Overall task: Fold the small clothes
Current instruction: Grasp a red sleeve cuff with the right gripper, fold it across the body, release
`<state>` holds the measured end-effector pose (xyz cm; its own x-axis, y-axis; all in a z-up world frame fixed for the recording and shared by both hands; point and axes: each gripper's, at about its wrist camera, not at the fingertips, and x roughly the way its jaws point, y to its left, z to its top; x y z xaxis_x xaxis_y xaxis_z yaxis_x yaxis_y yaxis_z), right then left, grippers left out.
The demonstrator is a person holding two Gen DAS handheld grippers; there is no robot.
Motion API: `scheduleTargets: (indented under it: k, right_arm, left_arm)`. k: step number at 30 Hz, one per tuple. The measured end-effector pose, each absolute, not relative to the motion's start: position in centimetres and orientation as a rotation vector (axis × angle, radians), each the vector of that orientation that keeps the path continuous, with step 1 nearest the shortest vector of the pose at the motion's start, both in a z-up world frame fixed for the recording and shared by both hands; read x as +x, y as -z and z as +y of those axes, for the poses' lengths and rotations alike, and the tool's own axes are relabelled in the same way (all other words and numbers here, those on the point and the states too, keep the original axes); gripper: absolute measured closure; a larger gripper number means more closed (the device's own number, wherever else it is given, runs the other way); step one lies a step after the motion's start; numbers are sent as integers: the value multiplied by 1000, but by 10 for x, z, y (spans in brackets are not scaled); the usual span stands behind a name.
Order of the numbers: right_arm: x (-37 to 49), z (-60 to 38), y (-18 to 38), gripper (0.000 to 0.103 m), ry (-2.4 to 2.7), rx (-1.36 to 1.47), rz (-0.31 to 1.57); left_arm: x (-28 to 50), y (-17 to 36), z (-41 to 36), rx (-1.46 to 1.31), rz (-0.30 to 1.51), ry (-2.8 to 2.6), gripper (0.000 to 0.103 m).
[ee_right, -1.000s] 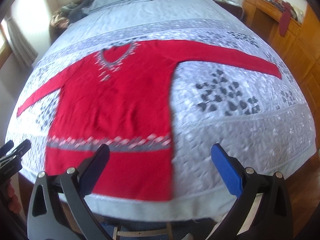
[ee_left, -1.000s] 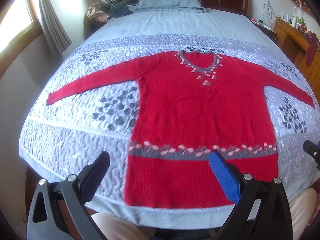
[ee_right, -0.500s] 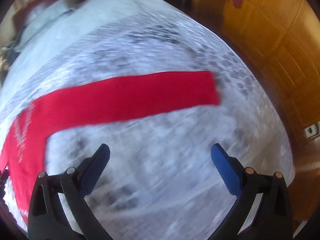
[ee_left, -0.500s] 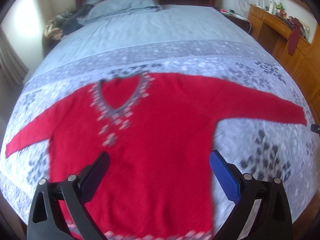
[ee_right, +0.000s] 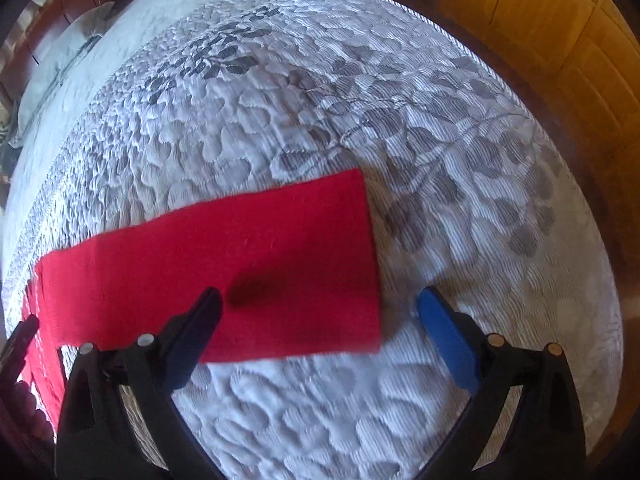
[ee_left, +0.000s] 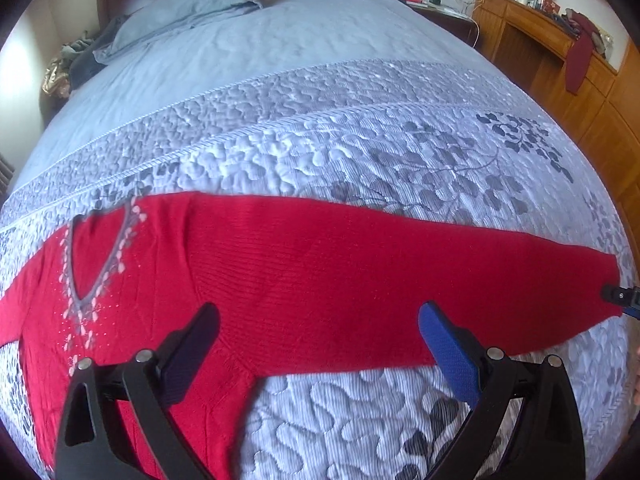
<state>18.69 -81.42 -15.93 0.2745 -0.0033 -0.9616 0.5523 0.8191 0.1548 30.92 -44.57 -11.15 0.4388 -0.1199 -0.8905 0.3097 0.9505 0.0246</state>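
The red sweater (ee_left: 280, 288) is spread flat on the bed (ee_left: 320, 60), its long sleeve (ee_right: 240, 272) stretched toward the bed's right edge. The cuff end is bracketed by the right gripper (ee_right: 318, 320), jaws apart and just narrowing, nothing pinched yet. The left gripper (ee_left: 318, 344), gaping too, is hung over the armpit.

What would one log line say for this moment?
stage: reaching sleeve | sweater: flat on bed | left gripper: open, over armpit | right gripper: open, closing, over cuff

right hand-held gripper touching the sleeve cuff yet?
Cannot tell. In the right wrist view the right hand-held gripper straddles the sleeve cuff, jaws wide, just closing a little; blur hides any gap.
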Motion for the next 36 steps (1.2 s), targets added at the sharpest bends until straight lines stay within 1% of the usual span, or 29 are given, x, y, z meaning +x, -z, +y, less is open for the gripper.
scheduleTargets:
  k: [1, 3, 4, 6, 7, 8, 9, 11, 15, 21, 26, 27, 28, 29, 30, 34, 36]
  right_arm:
    - [187, -816, 160, 16, 401, 516, 1248]
    - [186, -821, 158, 34, 398, 518, 1235]
    - [183, -822, 156, 40, 386, 524, 1215]
    - [178, -824, 151, 62, 385, 520, 1202]
    - [176, -825, 148, 70, 382, 520, 1196]
    - [173, -826, 144, 95, 363, 548, 1185]
    - [171, -827, 142, 97, 329, 603, 1168]
    - [168, -823, 132, 97, 293, 669, 1114]
    - [179, -778, 114, 97, 205, 625, 1092]
    - [218, -674, 105, 97, 37, 562, 1105]
    - [270, -571, 111, 96, -122, 531, 1121]
    - [275, -558, 114, 89, -138, 525, 1132]
    - [281, -544, 117, 87, -143, 502, 1146]
    - [284, -534, 119, 76, -139, 477, 1150]
    - [280, -530, 118, 72, -138, 466, 1140]
    - [250, -544, 116, 72, -101, 509, 1103]
    - [228, -558, 116, 72, -30, 481, 1097]
  left_arm:
    - [310, 112, -446, 192, 1084, 266, 4]
    - [311, 113, -437, 183, 1081, 259, 4]
    - [311, 113, -432, 181, 1081, 254, 4]
    - [312, 115, -416, 179, 1080, 226, 4]
    - [313, 115, -409, 175, 1083, 221, 4]
    - [313, 116, -400, 172, 1087, 210, 4]
    - [314, 118, -391, 172, 1089, 199, 4]
    - [315, 118, -373, 175, 1087, 179, 4]
    - [318, 119, -334, 155, 1098, 131, 4]
    - [323, 119, -275, 122, 1119, 60, 4]
    - [320, 115, -247, 96, 1117, 56, 4]
    - [320, 115, -244, 84, 1120, 64, 4]
    - [320, 115, -244, 77, 1124, 73, 4]
    - [320, 115, -244, 72, 1129, 86, 4]
    - [319, 116, -246, 70, 1133, 103, 4]
    - [315, 118, -267, 87, 1137, 175, 4]
    - [315, 121, -289, 78, 1154, 226, 4]
